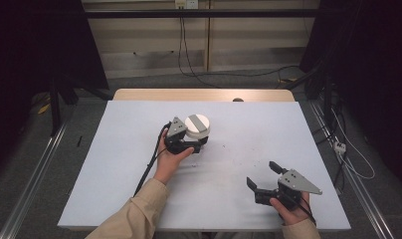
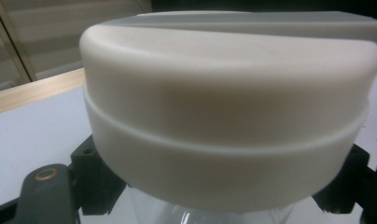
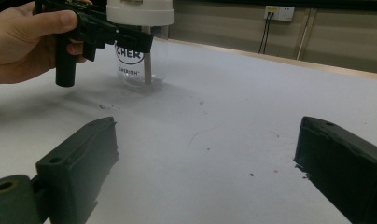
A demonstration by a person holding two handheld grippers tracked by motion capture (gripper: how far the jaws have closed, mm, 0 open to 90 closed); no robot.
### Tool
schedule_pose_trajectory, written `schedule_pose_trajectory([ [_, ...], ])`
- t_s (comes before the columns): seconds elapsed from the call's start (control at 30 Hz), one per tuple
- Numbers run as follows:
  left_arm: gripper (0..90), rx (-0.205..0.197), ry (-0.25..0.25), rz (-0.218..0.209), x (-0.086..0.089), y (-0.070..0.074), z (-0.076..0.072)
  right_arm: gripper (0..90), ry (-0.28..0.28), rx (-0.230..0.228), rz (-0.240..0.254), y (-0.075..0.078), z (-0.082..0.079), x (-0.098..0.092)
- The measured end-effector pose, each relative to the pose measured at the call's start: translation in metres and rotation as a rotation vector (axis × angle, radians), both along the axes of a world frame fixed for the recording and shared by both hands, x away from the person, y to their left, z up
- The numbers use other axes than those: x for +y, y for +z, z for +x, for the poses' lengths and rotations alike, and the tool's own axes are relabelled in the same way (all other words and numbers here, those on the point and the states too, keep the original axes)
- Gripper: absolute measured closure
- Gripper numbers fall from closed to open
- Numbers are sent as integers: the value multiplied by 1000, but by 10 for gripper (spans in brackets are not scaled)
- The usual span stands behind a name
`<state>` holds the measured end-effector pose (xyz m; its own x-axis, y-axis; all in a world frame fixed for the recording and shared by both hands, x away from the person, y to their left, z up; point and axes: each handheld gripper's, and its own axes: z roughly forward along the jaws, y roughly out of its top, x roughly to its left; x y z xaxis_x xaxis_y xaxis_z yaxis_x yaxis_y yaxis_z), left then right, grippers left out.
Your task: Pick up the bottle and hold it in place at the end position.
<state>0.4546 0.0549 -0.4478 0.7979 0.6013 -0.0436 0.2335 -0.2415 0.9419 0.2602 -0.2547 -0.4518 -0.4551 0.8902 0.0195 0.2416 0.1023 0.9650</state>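
Your left gripper is clamped on the clear jar under its white lid at mid-table, lid not yet off, while your right gripper waits wide apart, near right.

A smooth, matt cream plastic lid is seen on a clear, glossy jar with black print. The table is covered by a matt white sheet, lightly scuffed, with a pale wood edge. Matt black plastic is shown on the right gripper; its plate looks grey metal.
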Motion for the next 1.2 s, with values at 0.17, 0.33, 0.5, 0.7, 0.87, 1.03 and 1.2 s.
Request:
schedule_pose_trajectory([
  [0.17,185,-9,-4,6,-4,-2,2,52,0,2,-1,0,0,0],
  [0.33,185,2,-6,6,-7,-6,3,52,-3,2,0,0,0,-1],
  [0.5,185,3,-8,4,-8,-6,3,52,-3,4,-1,-1,1,-1],
  [0.7,185,-5,-21,6,-11,-6,3,52,-1,7,-4,-2,1,0],
  [0.87,185,-11,-23,4,-12,-8,3,52,-3,9,-6,-2,3,0],
  [1.03,185,-27,-32,9,-11,-9,1,52,6,11,-7,-3,6,3],
  [1.2,184,-20,-33,4,-8,-10,1,52,24,16,-14,-4,10,8],
])
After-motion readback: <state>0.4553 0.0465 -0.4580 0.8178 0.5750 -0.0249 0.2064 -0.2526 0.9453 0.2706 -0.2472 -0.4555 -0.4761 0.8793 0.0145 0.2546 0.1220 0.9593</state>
